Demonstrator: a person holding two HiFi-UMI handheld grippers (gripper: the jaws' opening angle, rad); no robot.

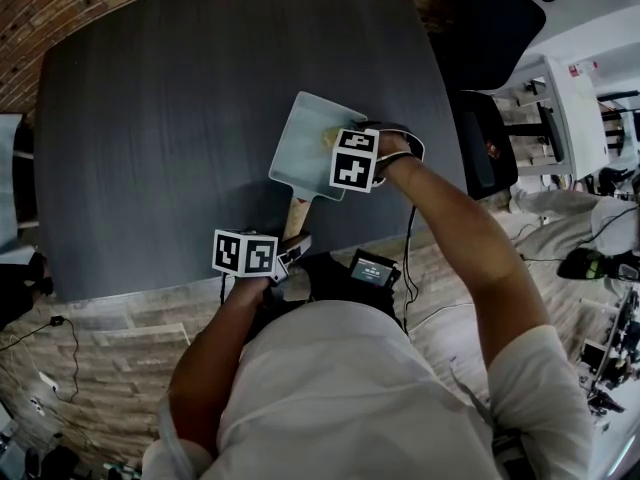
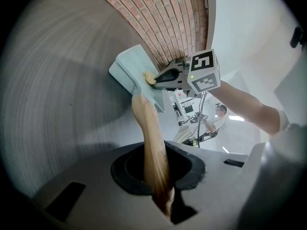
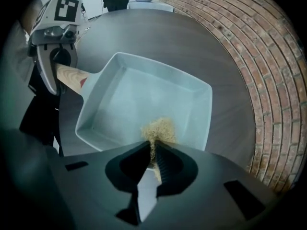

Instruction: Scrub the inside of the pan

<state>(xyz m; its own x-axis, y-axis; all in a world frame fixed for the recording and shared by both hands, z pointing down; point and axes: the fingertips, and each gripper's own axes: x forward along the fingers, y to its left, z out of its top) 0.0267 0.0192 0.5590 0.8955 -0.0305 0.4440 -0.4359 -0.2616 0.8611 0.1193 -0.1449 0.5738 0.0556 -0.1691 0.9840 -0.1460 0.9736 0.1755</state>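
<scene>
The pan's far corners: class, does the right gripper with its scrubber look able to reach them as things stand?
Probably yes. The right gripper holds the scrubber at the pan's near wall, nothing else lies in the pan, and the left gripper grips the handle, clear of the inside.

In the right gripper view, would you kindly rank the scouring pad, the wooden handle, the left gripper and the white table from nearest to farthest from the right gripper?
1. The scouring pad, pinched in the right gripper's jaws.
2. The wooden handle, upper left.
3. The left gripper, clamped on that handle, just beyond.
4. The white table, far back at top.
</scene>
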